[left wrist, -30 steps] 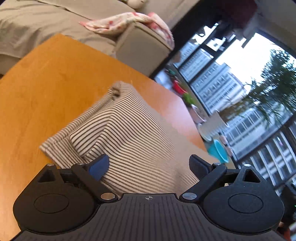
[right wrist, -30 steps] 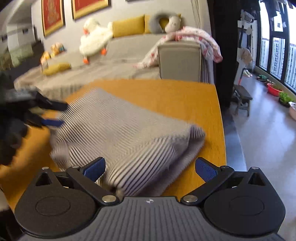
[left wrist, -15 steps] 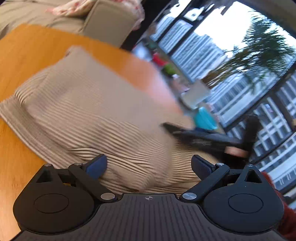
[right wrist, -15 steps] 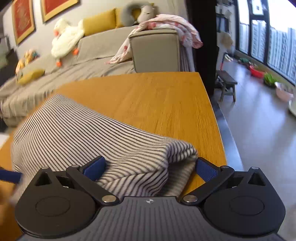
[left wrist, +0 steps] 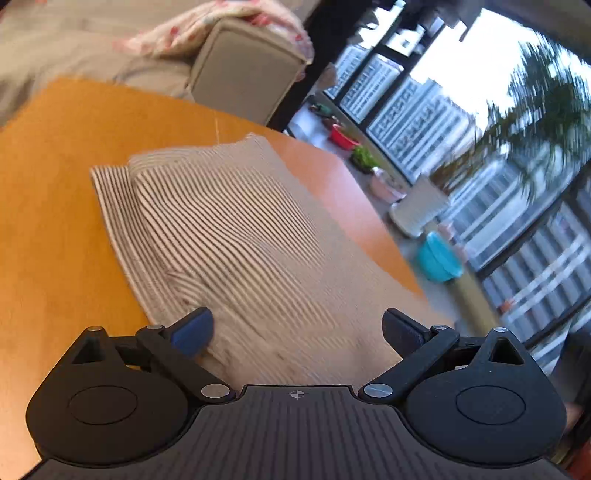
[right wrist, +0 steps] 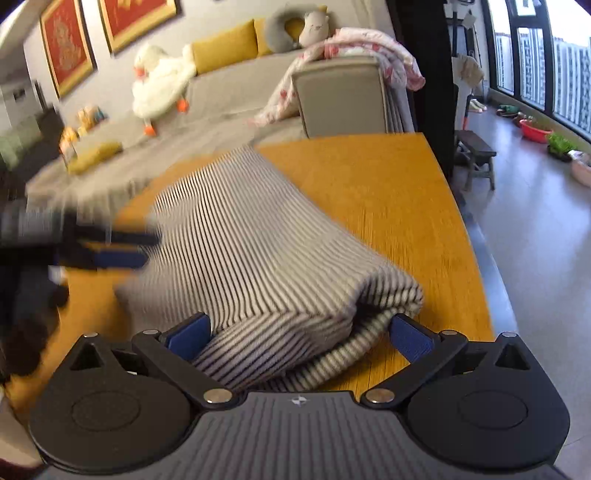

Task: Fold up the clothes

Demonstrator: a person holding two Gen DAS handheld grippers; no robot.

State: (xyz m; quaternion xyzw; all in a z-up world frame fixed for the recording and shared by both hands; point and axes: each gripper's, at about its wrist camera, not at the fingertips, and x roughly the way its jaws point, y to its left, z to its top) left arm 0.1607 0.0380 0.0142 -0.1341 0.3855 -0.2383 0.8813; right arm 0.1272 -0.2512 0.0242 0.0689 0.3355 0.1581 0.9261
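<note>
Closest to me, my left gripper has its jaws spread wide, nothing clamped, fingertips hovering at the near edge of the striped garment. The blue pad on one finger sits right at the cloth's corner; I can't tell if it touches. My right gripper is likewise spread wide, jaws on either side of the garment's thick folded end, not pinching it. In the right wrist view I also see the left gripper blurred at the cloth's left edge, fingers apart.

The garment is folded into a multi-layer bundle, lying flat on the orange wooden table, toward the table's window-side edge. Rolled layers show at the end nearest the right gripper.

Past the table: grey sofa with a floral blanket draped over its armrest, a white duck plush, yellow cushions, a grey neck pillow. Red framed pictures hang on the wall. By the windows, a red basin, a teal basin, a small dark stool. Left view is motion-blurred at the right side.
</note>
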